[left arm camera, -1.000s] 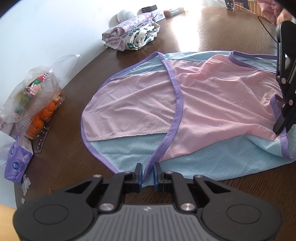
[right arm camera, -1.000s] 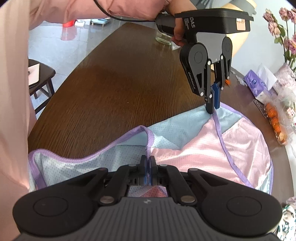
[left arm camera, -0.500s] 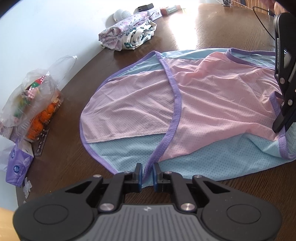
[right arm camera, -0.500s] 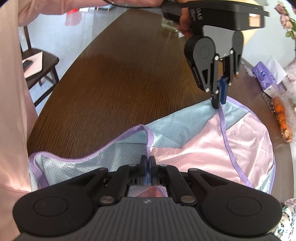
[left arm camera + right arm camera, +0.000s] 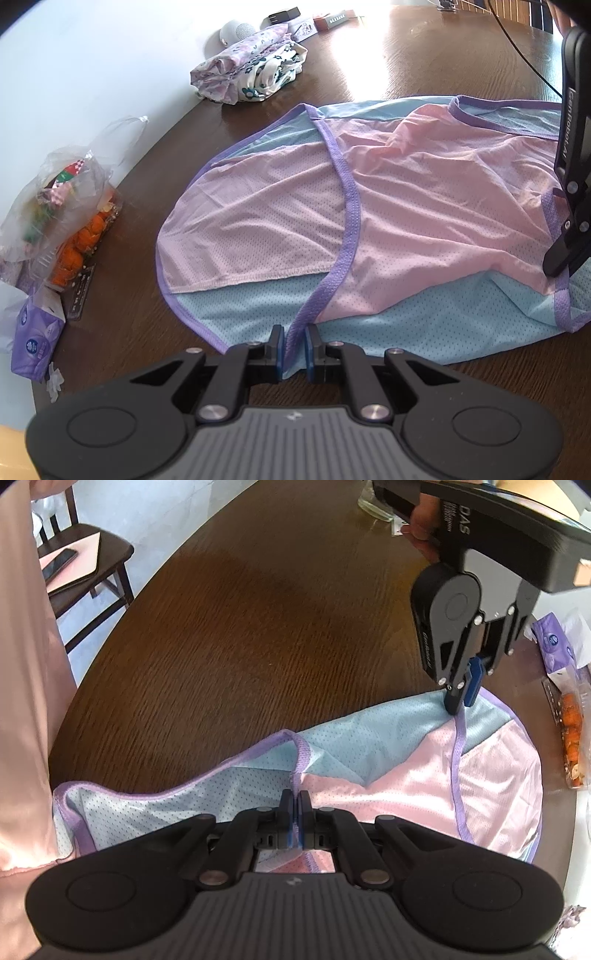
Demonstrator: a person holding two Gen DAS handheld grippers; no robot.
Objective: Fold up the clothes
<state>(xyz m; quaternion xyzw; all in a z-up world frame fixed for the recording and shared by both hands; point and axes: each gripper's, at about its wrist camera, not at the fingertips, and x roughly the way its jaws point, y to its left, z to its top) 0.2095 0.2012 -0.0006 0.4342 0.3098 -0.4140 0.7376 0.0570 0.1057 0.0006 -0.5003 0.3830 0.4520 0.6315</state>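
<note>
A pink and light-blue mesh garment (image 5: 388,206) with purple trim lies spread on the dark wooden table (image 5: 266,620). My left gripper (image 5: 294,345) is shut on the purple-trimmed edge at the garment's near side; the right wrist view shows it (image 5: 460,701) pinching that edge from above. My right gripper (image 5: 294,814) is shut on another purple-trimmed edge of the garment (image 5: 369,775), where pink meets blue. In the left wrist view the right gripper (image 5: 561,262) comes down at the far right onto the cloth.
A folded floral garment (image 5: 251,70) sits at the table's far side with small boxes behind it. A plastic bag of oranges (image 5: 70,229) and a purple tissue pack (image 5: 35,343) lie at the left edge. A chair (image 5: 85,568) stands beyond the table; a pink sleeve (image 5: 26,686) fills the left.
The right gripper has shifted sideways with its pinched edge, turning a little; in its view the left gripper now appears higher and further right. The left gripper has stayed put, still pinching the trim.
</note>
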